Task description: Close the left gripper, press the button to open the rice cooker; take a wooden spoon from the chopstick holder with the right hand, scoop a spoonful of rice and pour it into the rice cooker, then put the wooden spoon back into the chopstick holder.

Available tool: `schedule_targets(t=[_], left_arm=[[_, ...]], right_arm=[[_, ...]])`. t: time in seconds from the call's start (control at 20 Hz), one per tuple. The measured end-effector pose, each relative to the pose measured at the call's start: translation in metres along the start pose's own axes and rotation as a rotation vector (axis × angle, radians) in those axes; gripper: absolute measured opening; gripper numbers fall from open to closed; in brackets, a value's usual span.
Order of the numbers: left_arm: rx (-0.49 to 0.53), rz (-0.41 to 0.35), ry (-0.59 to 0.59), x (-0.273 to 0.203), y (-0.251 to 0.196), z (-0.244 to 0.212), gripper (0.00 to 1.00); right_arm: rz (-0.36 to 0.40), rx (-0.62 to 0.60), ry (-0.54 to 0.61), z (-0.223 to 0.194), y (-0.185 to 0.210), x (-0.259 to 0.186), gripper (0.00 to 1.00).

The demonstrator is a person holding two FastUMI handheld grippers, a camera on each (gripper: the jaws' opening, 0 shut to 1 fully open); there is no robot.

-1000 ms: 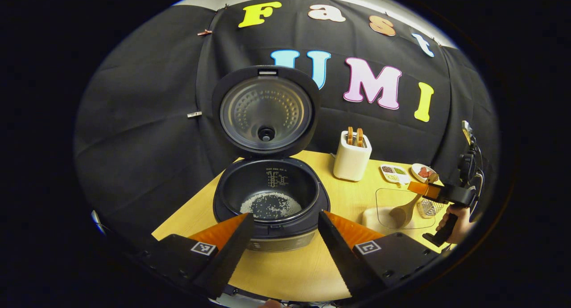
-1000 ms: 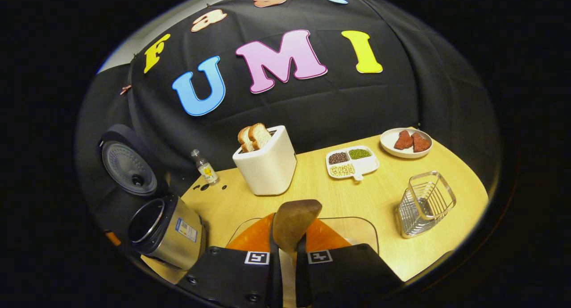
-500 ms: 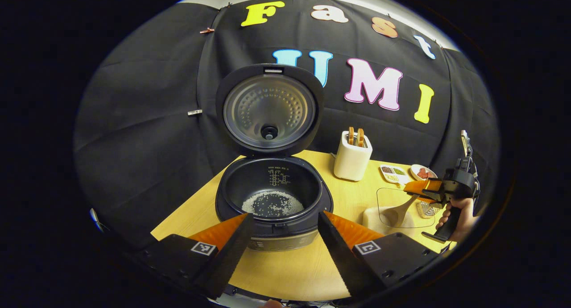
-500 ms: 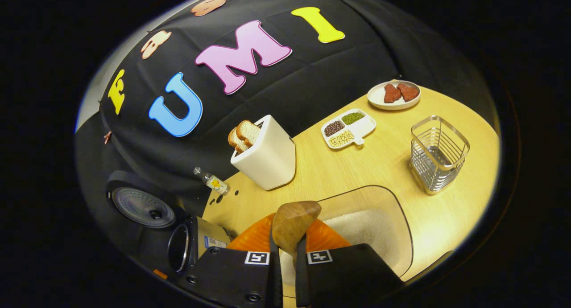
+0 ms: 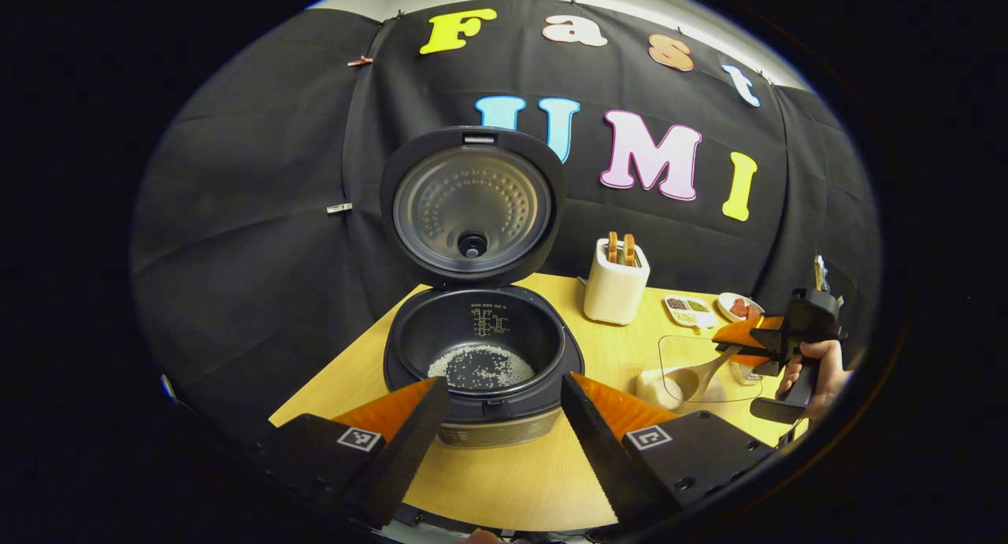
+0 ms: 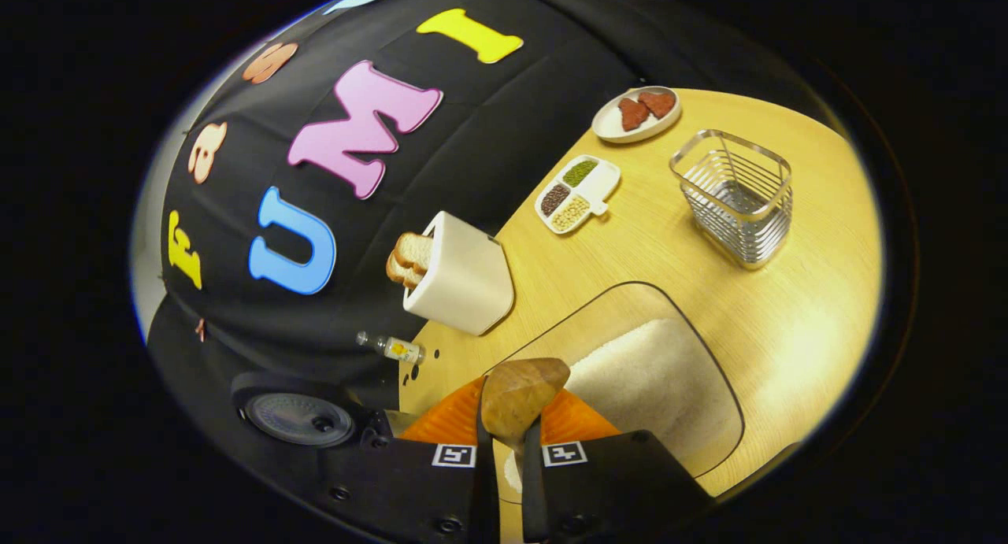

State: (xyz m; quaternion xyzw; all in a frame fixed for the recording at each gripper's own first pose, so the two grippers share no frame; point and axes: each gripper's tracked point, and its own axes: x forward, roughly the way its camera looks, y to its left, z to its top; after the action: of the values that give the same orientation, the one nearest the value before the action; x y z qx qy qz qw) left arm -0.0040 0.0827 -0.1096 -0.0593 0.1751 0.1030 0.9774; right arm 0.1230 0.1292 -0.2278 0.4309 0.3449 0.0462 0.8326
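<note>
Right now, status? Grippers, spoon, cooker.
Left gripper open, idle before open rice cooker. Right gripper shut on wooden spoon, over rice container. Nothing blocking.

the right gripper (image 6: 504, 469) grips the wooden spoon (image 6: 520, 398) between its two fingers (image 6: 484, 481), the spoon's bowl standing up just past them over a clear container of rice (image 6: 654, 371) on the tabletop (image 6: 795, 331). the view is tilted. an empty wire chopstick holder (image 6: 736, 194) stands beyond the container, apart from it. farther back sit a white toaster (image 6: 461, 276) with bread, a divided dish of beans (image 6: 575, 194) and a plate (image 6: 636, 112). the rice cooker's open lid (image 6: 299, 418) shows at lower left, a small bottle (image 6: 391, 347) near it.
</note>
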Motion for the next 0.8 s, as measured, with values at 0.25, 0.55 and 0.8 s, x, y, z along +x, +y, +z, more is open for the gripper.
schedule_targets(t=[0.25, 0.55, 0.8], left_arm=[[0.008, -0.022, -0.022, -0.005, 0.003, 0.003, 0.97], [0.022, -0.062, -0.042, -0.011, 0.009, 0.006, 0.97], [-0.002, -0.066, -0.051, -0.016, 0.014, 0.002, 0.97]], right_arm=[[-0.043, 0.103, -0.068, 0.022, -0.019, -0.015, 0.16], [-0.041, 0.194, -0.159, 0.056, -0.021, -0.041, 0.16], [-0.017, 0.230, -0.174, 0.066, -0.009, -0.054, 0.16]])
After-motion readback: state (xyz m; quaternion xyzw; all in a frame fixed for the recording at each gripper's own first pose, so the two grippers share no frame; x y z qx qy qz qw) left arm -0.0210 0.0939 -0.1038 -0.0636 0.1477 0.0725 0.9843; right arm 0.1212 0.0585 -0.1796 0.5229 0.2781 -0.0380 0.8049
